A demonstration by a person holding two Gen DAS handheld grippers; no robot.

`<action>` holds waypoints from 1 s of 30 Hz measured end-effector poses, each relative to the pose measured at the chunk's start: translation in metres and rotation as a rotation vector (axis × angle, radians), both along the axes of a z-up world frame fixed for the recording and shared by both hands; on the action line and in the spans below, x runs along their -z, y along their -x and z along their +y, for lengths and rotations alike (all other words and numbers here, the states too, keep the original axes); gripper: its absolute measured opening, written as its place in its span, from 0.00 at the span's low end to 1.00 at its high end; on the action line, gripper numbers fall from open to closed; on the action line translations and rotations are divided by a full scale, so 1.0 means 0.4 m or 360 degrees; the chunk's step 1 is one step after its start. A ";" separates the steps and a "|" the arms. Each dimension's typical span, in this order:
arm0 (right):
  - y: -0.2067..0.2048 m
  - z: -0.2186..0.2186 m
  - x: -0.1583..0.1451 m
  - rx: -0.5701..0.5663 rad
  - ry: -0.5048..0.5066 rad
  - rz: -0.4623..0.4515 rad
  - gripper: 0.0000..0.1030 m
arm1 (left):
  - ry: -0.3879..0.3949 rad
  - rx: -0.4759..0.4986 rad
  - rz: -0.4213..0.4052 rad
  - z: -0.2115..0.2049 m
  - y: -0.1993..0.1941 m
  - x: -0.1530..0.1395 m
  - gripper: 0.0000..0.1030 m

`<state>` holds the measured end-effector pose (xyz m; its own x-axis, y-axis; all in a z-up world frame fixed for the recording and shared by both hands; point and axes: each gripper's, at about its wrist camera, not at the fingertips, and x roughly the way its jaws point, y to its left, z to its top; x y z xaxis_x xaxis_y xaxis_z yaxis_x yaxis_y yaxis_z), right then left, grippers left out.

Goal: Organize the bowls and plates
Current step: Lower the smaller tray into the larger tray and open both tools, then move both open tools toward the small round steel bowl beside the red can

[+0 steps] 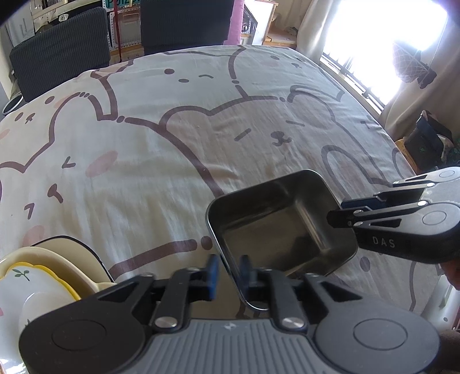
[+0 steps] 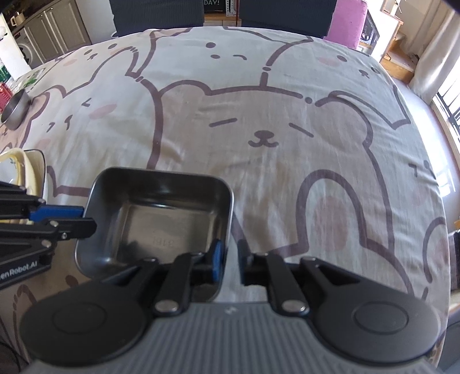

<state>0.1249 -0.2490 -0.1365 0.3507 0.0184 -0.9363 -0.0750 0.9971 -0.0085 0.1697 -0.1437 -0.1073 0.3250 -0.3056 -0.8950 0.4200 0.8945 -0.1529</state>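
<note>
Both claws, left claw [image 1: 228,273] and right claw [image 2: 230,260], straddle the steel tray's [image 1: 276,221] rim, jaws apart; stacked plates [image 1: 43,273] beside.

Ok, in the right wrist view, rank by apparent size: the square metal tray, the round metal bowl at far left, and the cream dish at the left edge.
1. Square metal tray, largest.
2-3. Round metal bowl and cream dish: unsure; bowl farther, dish cropped.

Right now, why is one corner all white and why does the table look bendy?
Left wrist view: sunlight through the bright window washes that corner out. Both views: the fisheye lens curves the bear-print tablecloth. The square dark metal tray stays sharp and shows dull reflections.
</note>
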 end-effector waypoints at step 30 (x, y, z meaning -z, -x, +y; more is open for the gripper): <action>0.022 0.047 -0.242 0.0253 -0.0152 -0.0793 1.00 | 0.0084 -0.0480 -0.0744 0.373 -0.010 -0.289 1.00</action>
